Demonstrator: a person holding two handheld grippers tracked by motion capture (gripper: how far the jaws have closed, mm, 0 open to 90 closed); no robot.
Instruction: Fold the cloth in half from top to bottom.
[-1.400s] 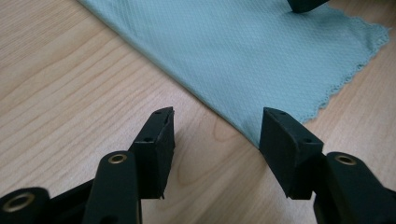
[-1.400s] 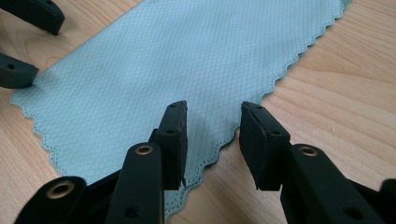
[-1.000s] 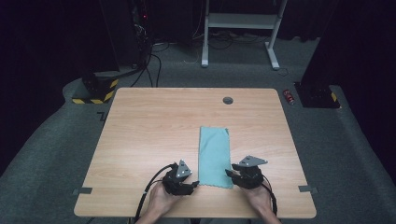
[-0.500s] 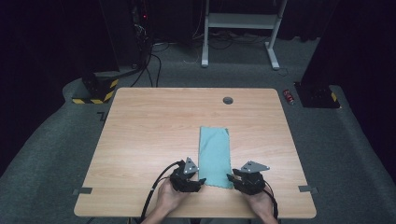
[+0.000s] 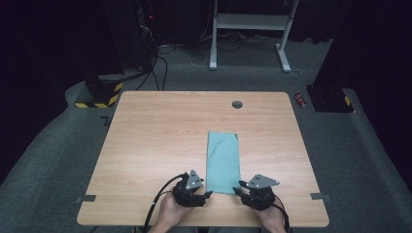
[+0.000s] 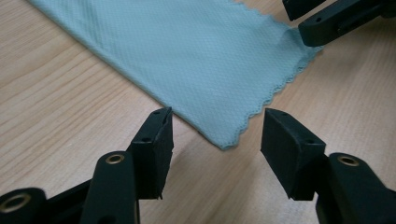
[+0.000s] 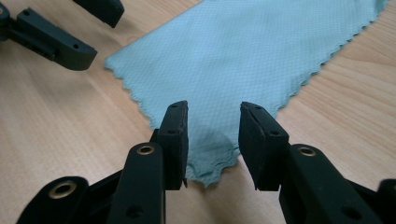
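A light teal cloth [image 5: 222, 162] lies flat as a long folded strip on the wooden table [image 5: 155, 141], its scalloped short edge nearest me. My left gripper [image 5: 207, 193] is at the cloth's near left corner. In the left gripper view it [image 6: 215, 120] stands open, with that corner [image 6: 223, 140] on the table just ahead of its jaws. My right gripper [image 5: 237, 190] is at the near right corner. The right gripper view shows it [image 7: 214, 116] open with a narrower gap, its jaws on either side of the slightly raised corner [image 7: 208, 161].
A round grommet hole [image 5: 237, 104] sits near the table's far edge. The near edge is just behind both hands. Beyond the table are a white desk frame [image 5: 250, 24], cables and a yellow-black striped base [image 5: 97, 94] on the dark floor.
Both grippers have drawn slightly back toward the near edge and lowered at the cloth's near corners. The left one edged right toward the cloth. The cloth has not moved.
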